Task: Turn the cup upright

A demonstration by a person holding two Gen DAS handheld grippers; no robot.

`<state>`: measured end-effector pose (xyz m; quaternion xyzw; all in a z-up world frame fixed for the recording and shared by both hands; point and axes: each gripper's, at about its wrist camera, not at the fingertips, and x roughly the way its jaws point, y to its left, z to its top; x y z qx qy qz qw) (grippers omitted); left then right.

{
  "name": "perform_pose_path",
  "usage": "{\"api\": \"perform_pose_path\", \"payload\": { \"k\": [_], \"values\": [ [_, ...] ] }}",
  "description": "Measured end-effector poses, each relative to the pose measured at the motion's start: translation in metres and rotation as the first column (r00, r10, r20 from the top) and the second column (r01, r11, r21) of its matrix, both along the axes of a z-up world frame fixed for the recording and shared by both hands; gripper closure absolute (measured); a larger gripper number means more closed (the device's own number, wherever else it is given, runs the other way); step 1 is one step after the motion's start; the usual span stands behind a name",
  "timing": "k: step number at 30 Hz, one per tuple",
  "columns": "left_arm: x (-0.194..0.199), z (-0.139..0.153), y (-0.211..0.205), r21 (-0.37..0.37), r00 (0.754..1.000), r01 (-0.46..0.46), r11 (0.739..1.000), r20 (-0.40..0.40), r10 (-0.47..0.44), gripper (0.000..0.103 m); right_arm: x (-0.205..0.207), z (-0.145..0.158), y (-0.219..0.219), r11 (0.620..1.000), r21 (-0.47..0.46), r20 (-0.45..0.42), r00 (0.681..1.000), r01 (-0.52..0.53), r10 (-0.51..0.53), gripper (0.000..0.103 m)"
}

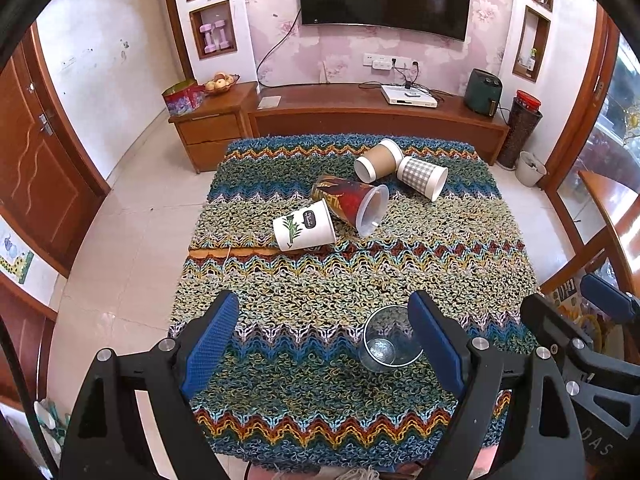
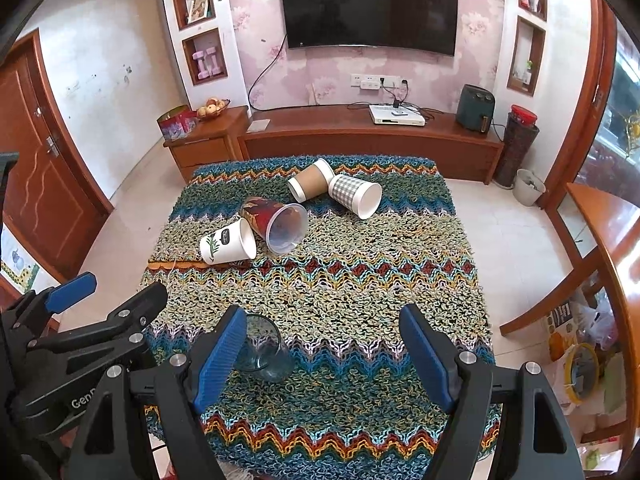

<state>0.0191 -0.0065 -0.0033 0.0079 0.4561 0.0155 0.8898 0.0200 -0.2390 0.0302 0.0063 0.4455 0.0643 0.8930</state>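
Several cups lie on their sides on a knitted zigzag cloth [image 1: 340,280]: a white leaf-print cup [image 1: 304,230], a red patterned plastic cup [image 1: 354,202], a brown sleeved cup [image 1: 378,160] and a grey checked cup [image 1: 422,176]. They also show in the right wrist view: white [image 2: 228,242], red [image 2: 276,220], brown [image 2: 312,180], checked [image 2: 354,194]. A clear glass [image 1: 390,340] stands upright near the front, also in the right wrist view [image 2: 262,350]. My left gripper [image 1: 320,344] is open, its right finger beside the glass. My right gripper [image 2: 324,354] is open, its left finger beside the glass.
The cloth covers a small table; a strip of wood [image 1: 232,252] shows through a gap. Tiled floor [image 1: 132,216] surrounds it. A wooden TV cabinet [image 1: 376,116] stands beyond, a wooden table [image 2: 612,240] on the right, a door [image 1: 36,184] on the left.
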Motion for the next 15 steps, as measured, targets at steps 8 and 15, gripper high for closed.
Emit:
{"api": "perform_pose_path", "payload": {
  "k": [8,15],
  "values": [
    [-0.0025,0.002,0.0005,0.01,1.0,-0.003,1.0,0.014,0.003,0.014,-0.0003,-0.0004,0.0001,1.0,0.0,-0.005,1.0,0.002,-0.002,0.024],
    [-0.0017,-0.0003,0.0023,0.012,1.0,-0.005,1.0,0.005,0.005,0.014,-0.0008,-0.0016,0.0008,1.0,-0.001,-0.008,1.0,0.001,-0.001,0.024]
  ]
}}
